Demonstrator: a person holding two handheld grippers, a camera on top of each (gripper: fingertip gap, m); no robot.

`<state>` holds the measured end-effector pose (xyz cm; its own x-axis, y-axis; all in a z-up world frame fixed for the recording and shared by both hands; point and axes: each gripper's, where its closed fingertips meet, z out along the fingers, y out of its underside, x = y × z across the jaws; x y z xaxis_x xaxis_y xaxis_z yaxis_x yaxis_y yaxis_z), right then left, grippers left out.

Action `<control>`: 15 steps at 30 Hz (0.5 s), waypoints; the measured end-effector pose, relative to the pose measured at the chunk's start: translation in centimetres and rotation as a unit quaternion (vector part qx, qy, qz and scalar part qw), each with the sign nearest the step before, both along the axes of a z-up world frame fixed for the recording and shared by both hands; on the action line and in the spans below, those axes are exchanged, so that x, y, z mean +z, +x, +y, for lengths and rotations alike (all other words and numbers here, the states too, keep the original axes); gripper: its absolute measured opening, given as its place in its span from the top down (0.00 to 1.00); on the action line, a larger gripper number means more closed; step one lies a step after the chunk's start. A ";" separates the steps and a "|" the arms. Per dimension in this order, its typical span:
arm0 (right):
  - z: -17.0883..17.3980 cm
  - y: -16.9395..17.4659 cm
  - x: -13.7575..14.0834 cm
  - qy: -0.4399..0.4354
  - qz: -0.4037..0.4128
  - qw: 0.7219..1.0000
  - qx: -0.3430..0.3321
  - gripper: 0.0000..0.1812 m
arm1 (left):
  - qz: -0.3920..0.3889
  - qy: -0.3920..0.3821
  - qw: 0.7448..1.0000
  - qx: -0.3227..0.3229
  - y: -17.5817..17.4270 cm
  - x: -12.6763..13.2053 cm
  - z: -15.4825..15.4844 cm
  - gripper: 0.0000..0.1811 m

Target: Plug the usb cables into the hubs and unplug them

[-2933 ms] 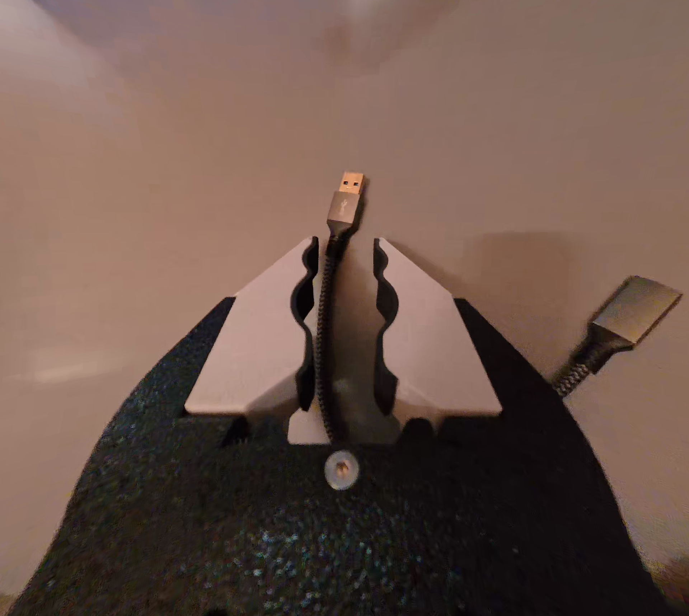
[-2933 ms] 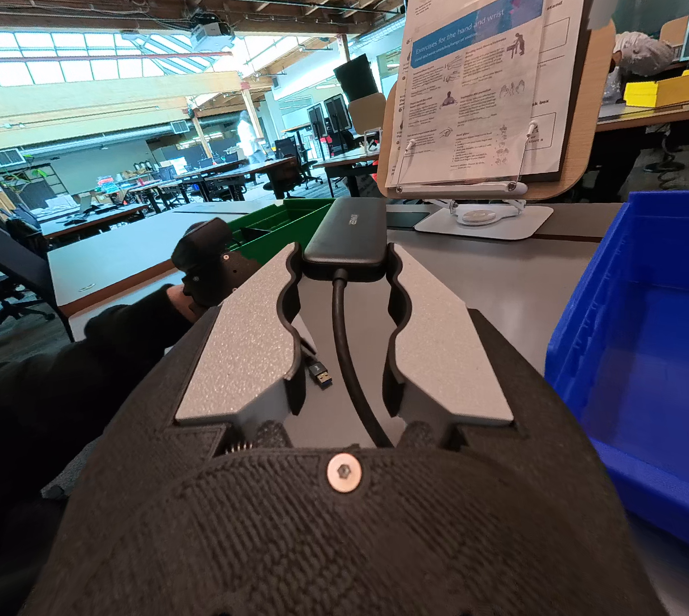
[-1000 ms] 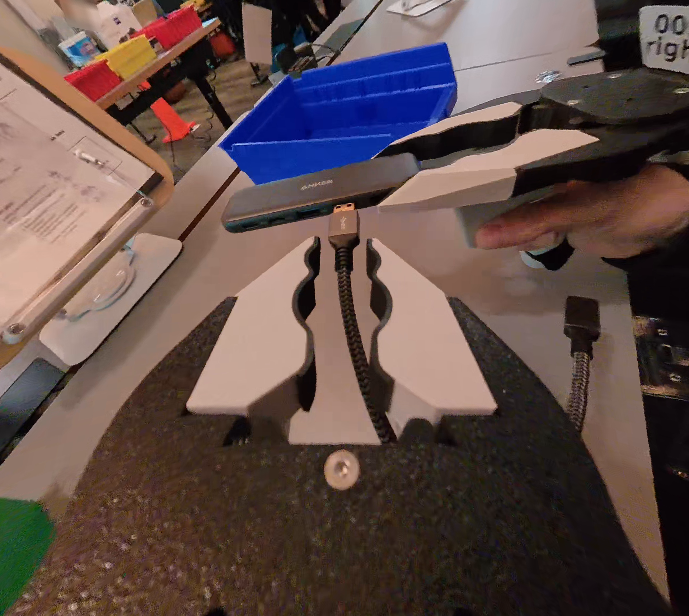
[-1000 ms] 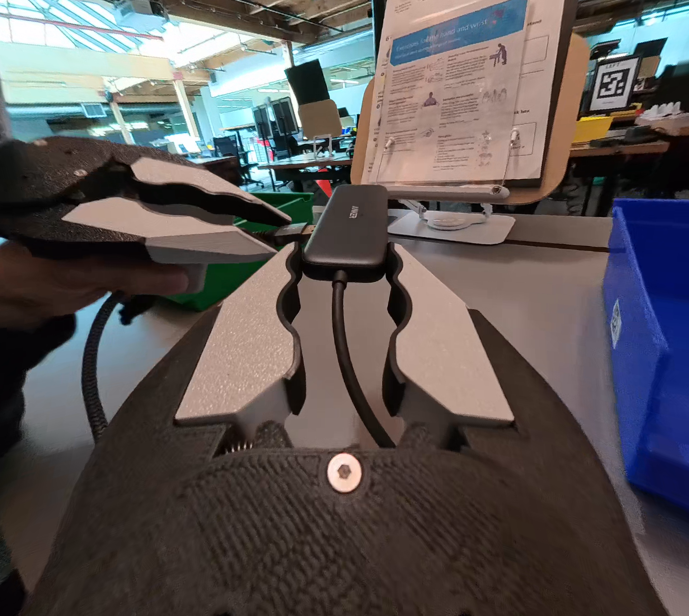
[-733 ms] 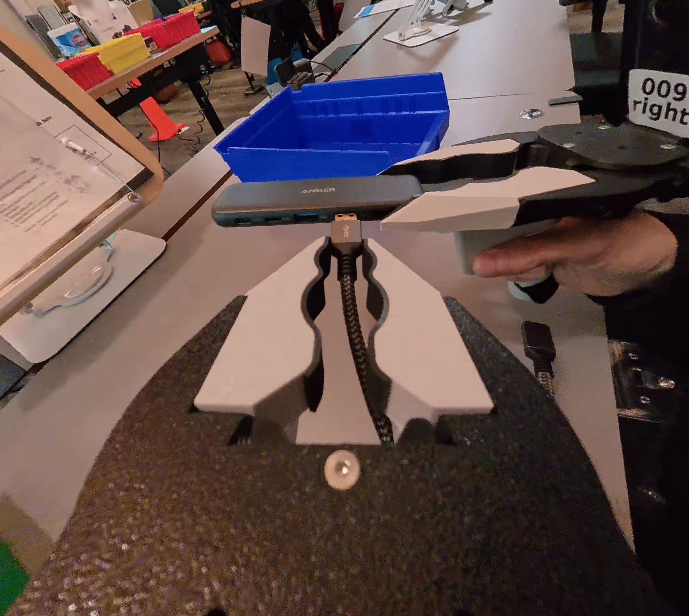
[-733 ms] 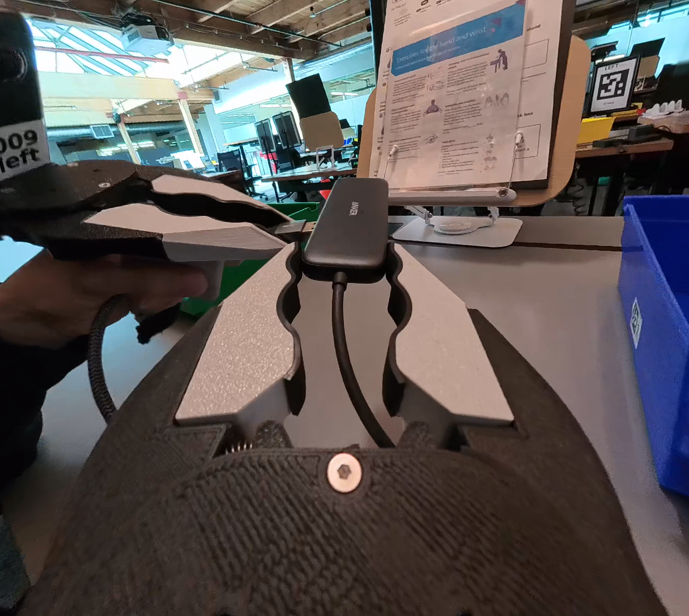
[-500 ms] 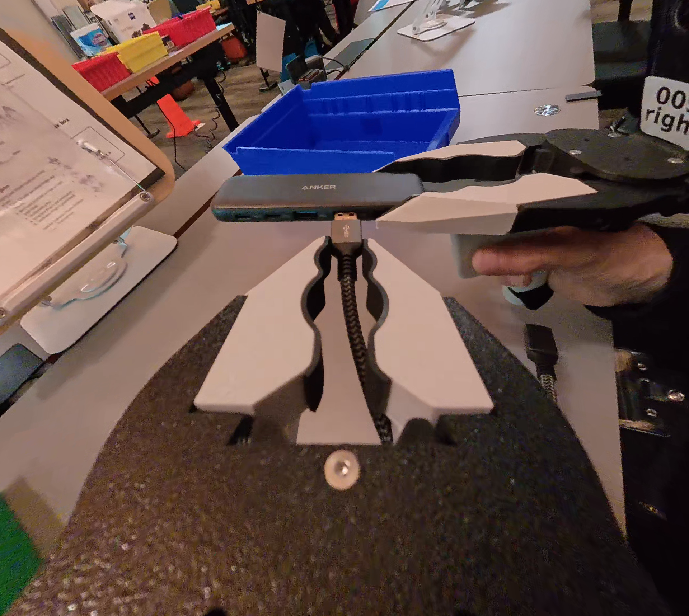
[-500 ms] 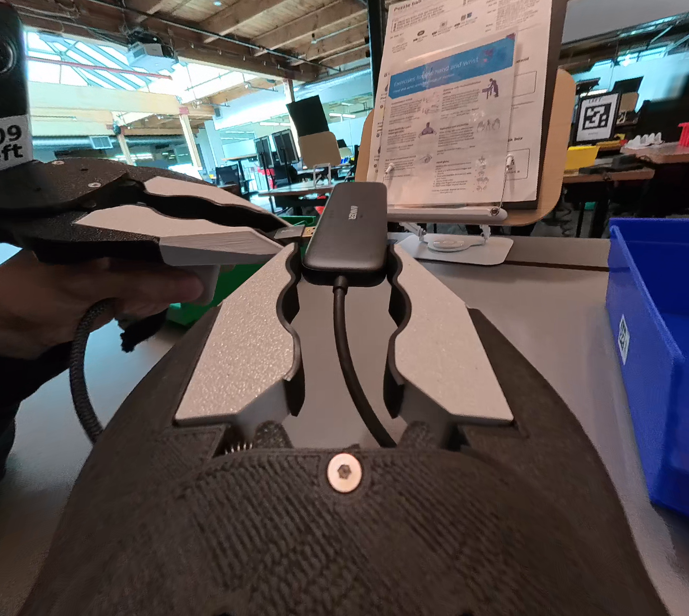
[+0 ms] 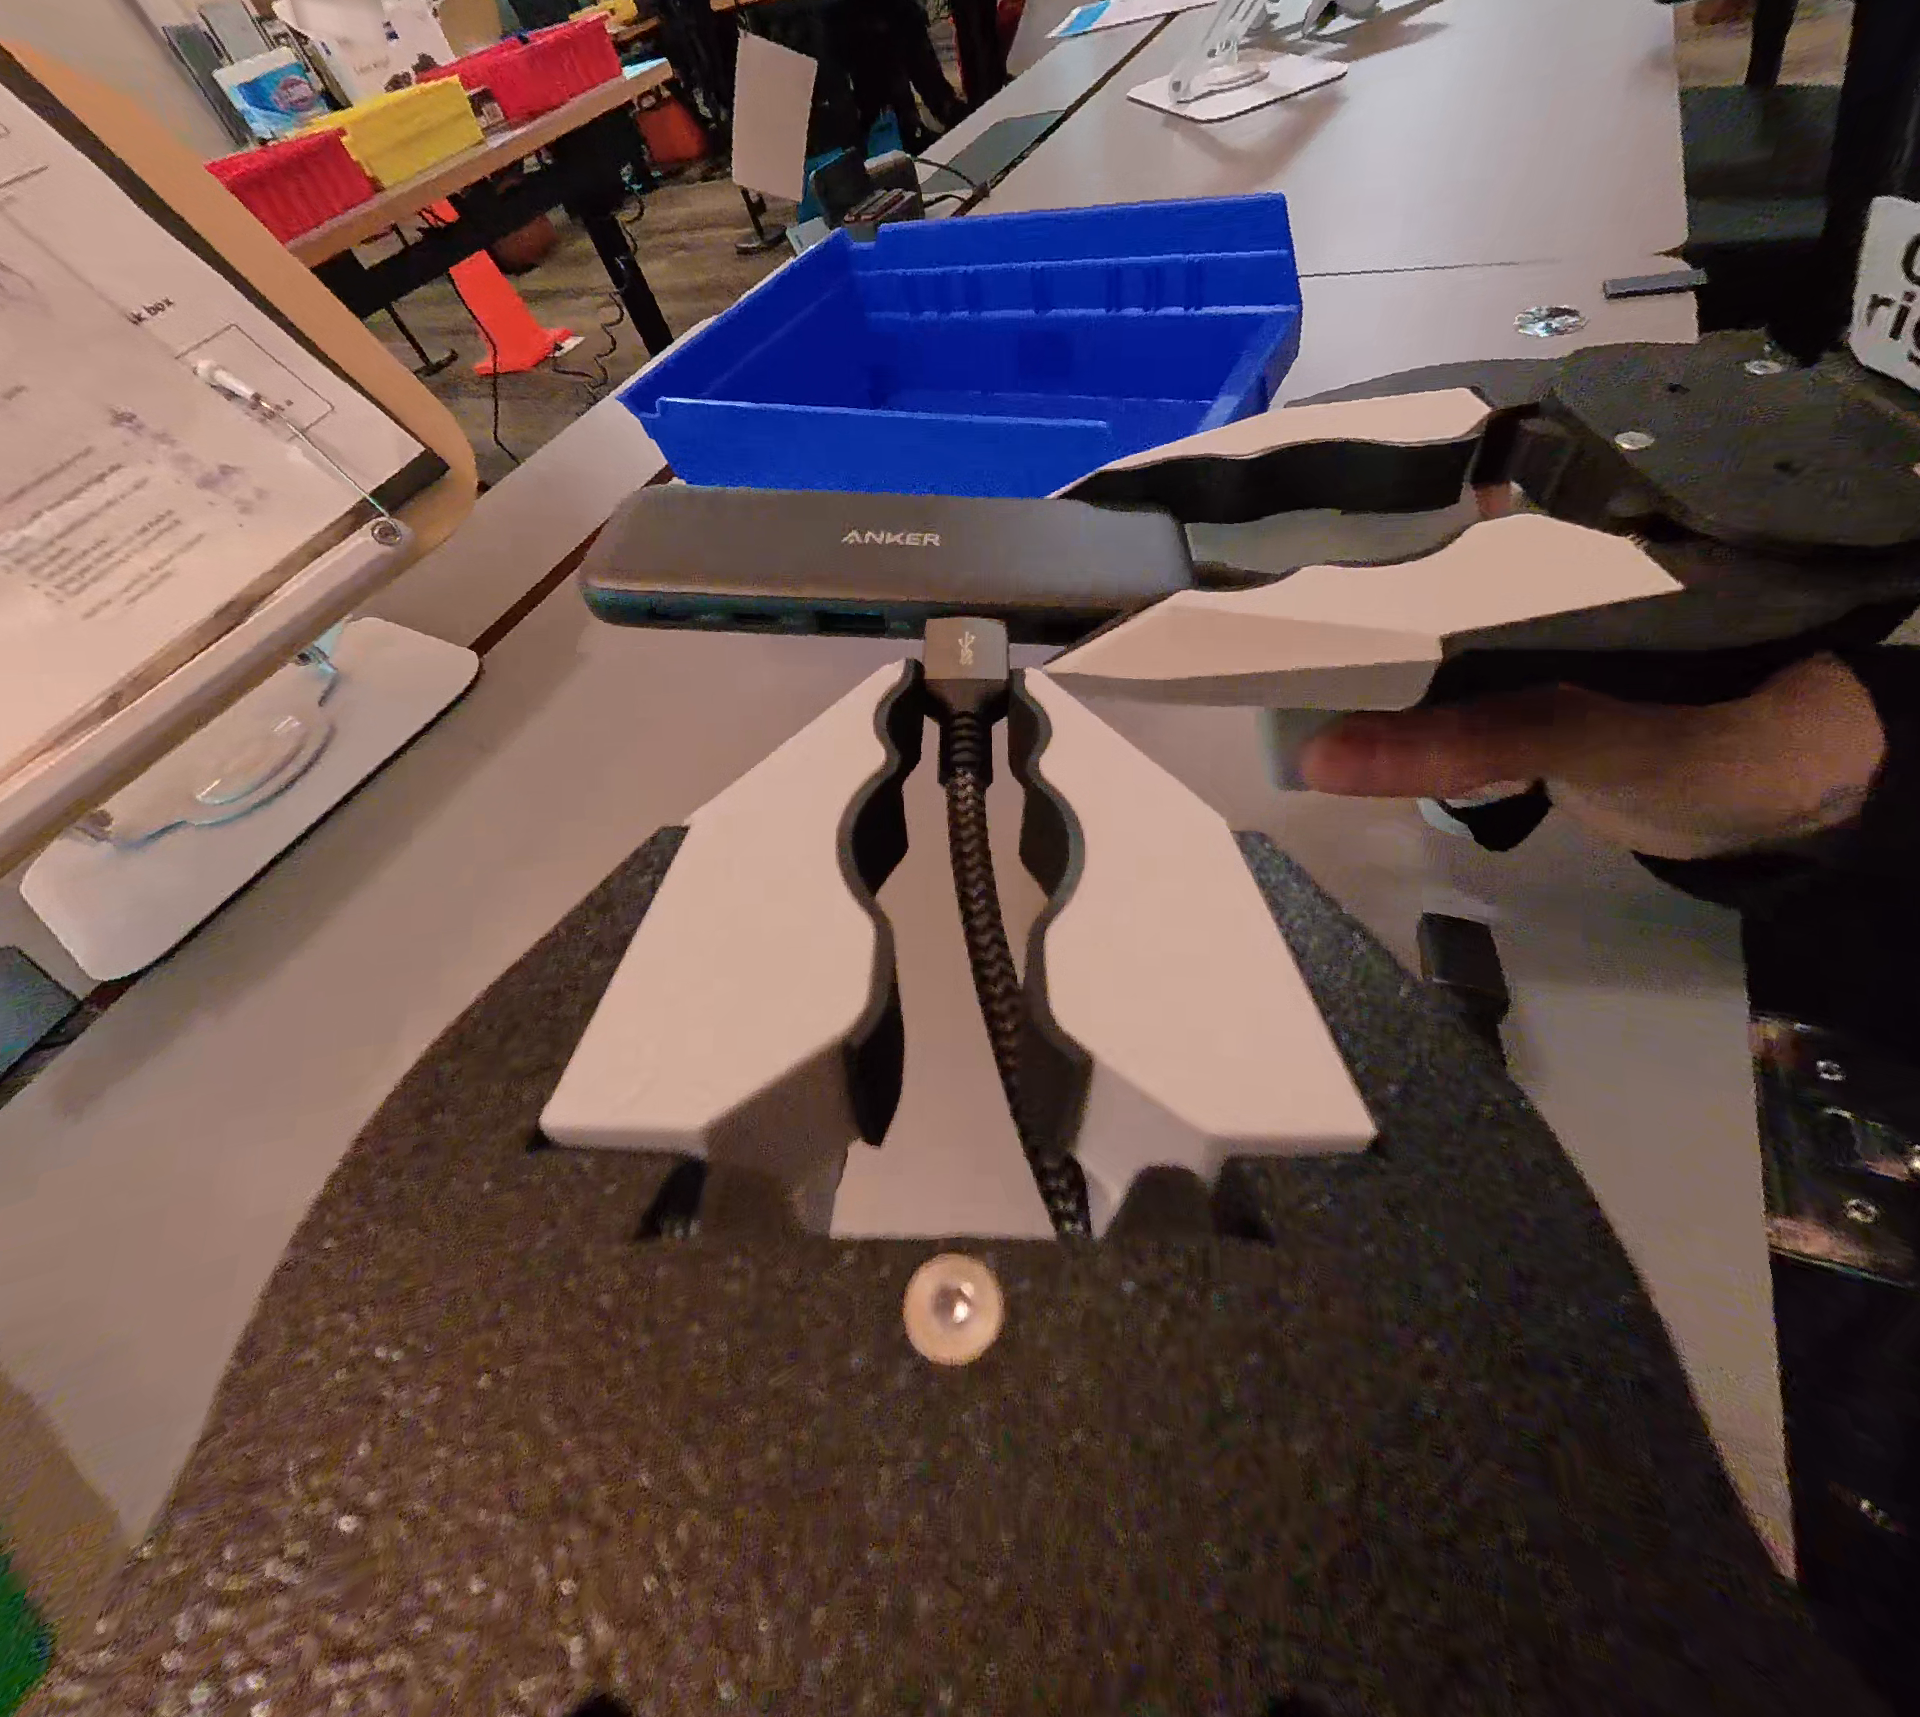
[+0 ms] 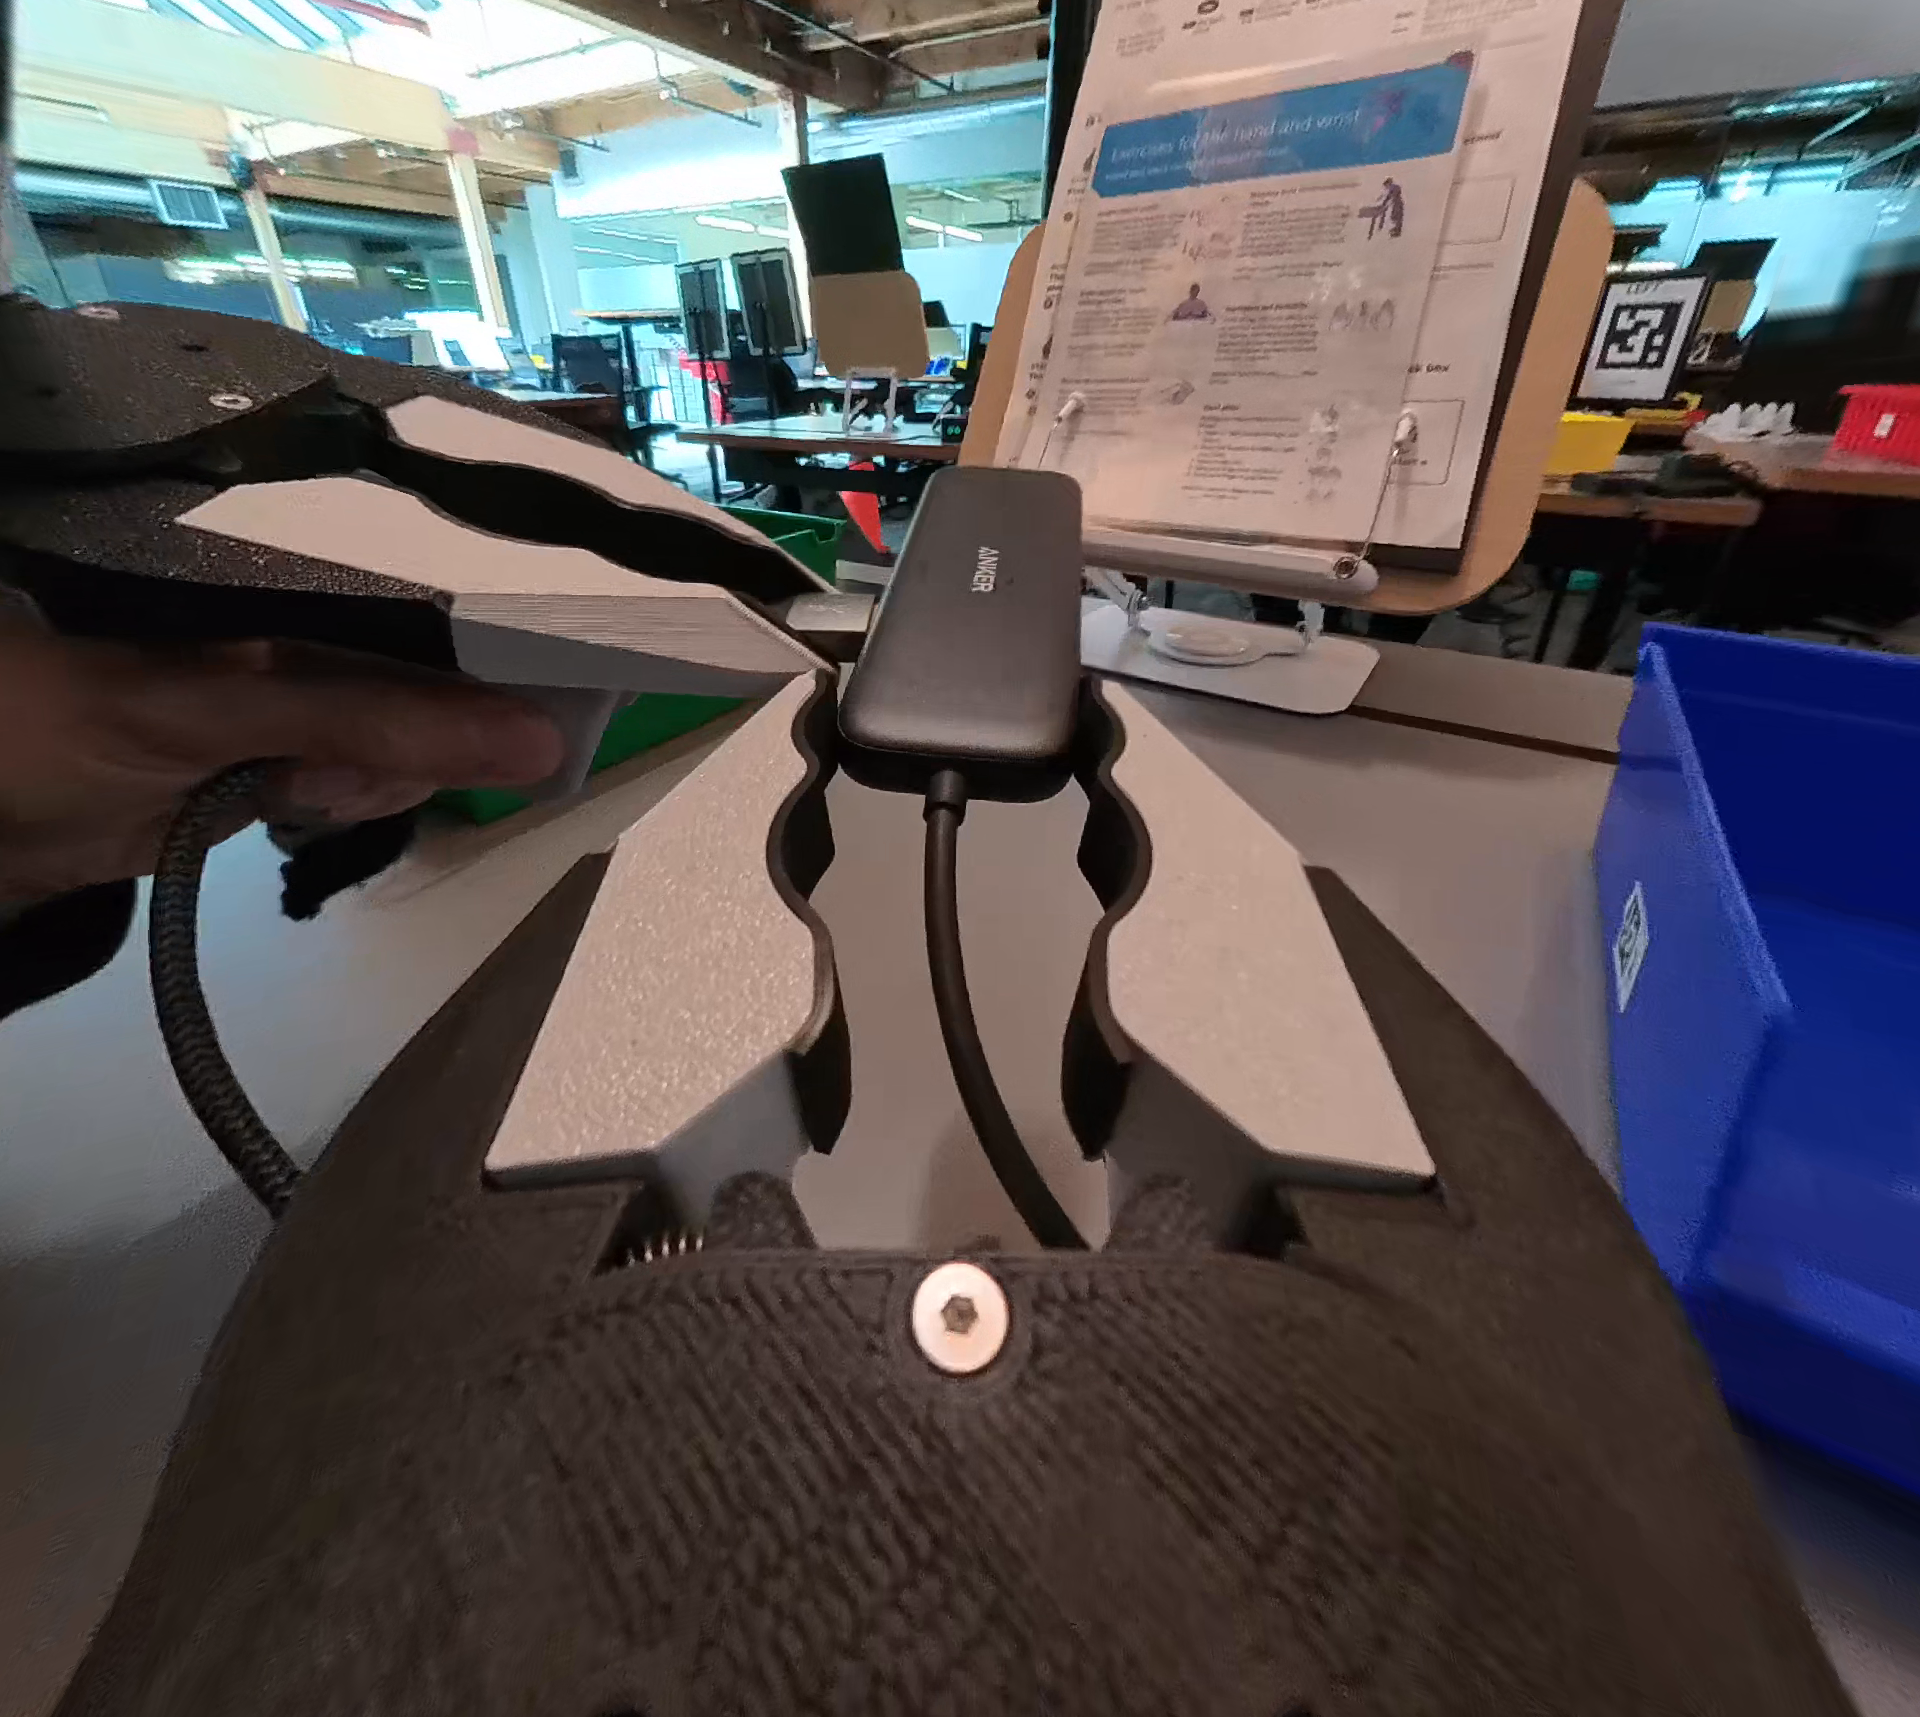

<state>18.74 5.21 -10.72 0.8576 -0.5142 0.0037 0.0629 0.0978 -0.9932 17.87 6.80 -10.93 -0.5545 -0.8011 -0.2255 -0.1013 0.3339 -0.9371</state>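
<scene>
A: Which step is this?
B: Plugging in. Left gripper [image 9: 961, 696] clamps the usb cable [image 9: 977, 846], plug at the hub [image 9: 883, 555] at frame centre; right gripper [image 10: 961, 711] grips that hub.
A: Next?
B: Probably push it home, squarely.

white brand lettering on top of dark hub [image 9: 883, 550], just ahead of left fingers [image 9: 810, 836]. printed sheets on document stand [image 10: 1288, 244] beyond right fingers [image 10: 1226, 940]. white sticker on blue bin [image 10: 1627, 942].
</scene>
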 end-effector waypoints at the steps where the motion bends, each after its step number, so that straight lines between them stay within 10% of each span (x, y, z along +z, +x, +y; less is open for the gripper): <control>1: 0.0 0.0 0.1 -0.002 -0.010 1.000 -0.004 0.75 | 0.003 0.007 1.000 -0.006 0.1 -0.2 0.2 0.92; 10: -0.9 1.0 0.6 -0.029 -0.021 0.999 -0.035 0.75 | -0.037 -0.020 0.999 -0.003 0.0 1.7 1.2 0.82; 15: -3.9 3.1 1.5 -0.008 0.000 0.998 -0.069 0.75 | -0.032 -0.048 0.987 0.149 -2.0 6.1 11.8 0.80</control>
